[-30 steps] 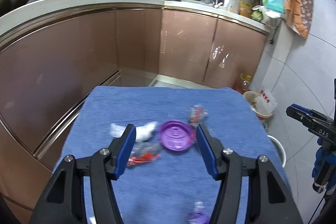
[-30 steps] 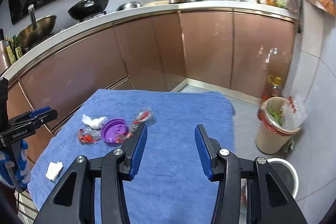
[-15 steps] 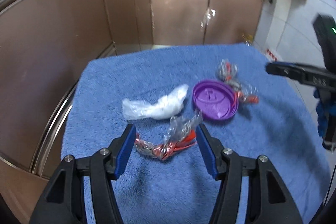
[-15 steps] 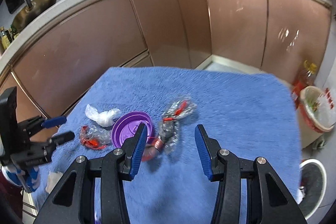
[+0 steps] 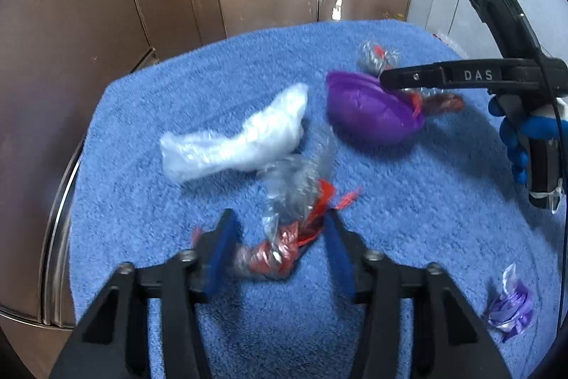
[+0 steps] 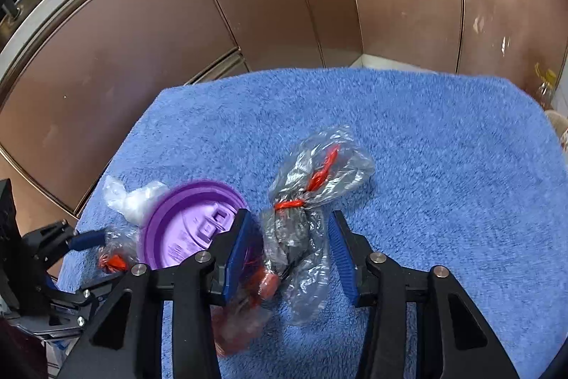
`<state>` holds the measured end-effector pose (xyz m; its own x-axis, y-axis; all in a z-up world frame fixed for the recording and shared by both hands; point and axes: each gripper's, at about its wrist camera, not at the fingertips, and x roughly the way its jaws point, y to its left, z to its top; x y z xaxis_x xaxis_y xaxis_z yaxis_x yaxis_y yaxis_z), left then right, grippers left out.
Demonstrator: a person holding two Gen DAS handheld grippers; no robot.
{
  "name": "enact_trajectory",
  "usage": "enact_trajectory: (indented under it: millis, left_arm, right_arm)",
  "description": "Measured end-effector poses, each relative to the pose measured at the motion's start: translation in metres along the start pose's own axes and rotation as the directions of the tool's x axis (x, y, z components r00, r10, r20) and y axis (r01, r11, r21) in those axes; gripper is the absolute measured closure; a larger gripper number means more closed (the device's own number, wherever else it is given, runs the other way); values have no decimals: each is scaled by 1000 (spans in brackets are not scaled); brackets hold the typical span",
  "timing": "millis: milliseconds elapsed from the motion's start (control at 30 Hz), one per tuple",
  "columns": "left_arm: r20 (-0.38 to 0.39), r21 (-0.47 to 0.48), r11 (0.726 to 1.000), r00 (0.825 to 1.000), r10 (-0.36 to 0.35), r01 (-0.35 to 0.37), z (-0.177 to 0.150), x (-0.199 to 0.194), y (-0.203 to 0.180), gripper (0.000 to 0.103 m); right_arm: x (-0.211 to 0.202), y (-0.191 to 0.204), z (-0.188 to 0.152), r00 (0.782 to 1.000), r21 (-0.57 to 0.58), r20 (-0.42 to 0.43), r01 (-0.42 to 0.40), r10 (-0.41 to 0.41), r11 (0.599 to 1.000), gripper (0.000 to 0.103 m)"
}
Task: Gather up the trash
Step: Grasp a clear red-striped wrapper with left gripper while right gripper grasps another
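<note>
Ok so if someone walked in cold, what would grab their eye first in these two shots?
Probably the purple lid, bright against the blue towel near its middle. Next, the two crinkly clear wrappers with red bits: one between the closing fingers of the left gripper, the other between those of the right gripper, just right of the lid.

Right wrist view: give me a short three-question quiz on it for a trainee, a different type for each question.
1. What lies between the fingers of the right gripper? A: a spoon. B: a clear wrapper with red strips. C: a sponge.
2. True or false: in the right wrist view, the purple lid lies to the left of that wrapper.
3. What covers the surface under the trash?
Key: 1 B. 2 True. 3 A blue towel.
</note>
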<state>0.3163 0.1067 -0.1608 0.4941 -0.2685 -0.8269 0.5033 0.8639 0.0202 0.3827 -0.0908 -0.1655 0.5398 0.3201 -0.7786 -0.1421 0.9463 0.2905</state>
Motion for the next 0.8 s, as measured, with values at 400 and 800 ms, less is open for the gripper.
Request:
enact_trajectory:
  millis: [400,800]
  left_arm:
    - [18,-35,999,1000,-14,15,2,-13,-8,86]
    - [64,-131,991,998,-22,30,-1,-53,-16,86]
  right_arm:
    - [-17,-12,-11,999,-4,5,-34,34,999,77]
    - [-57,-12,-33,999,-64,21,-46,47,997,88]
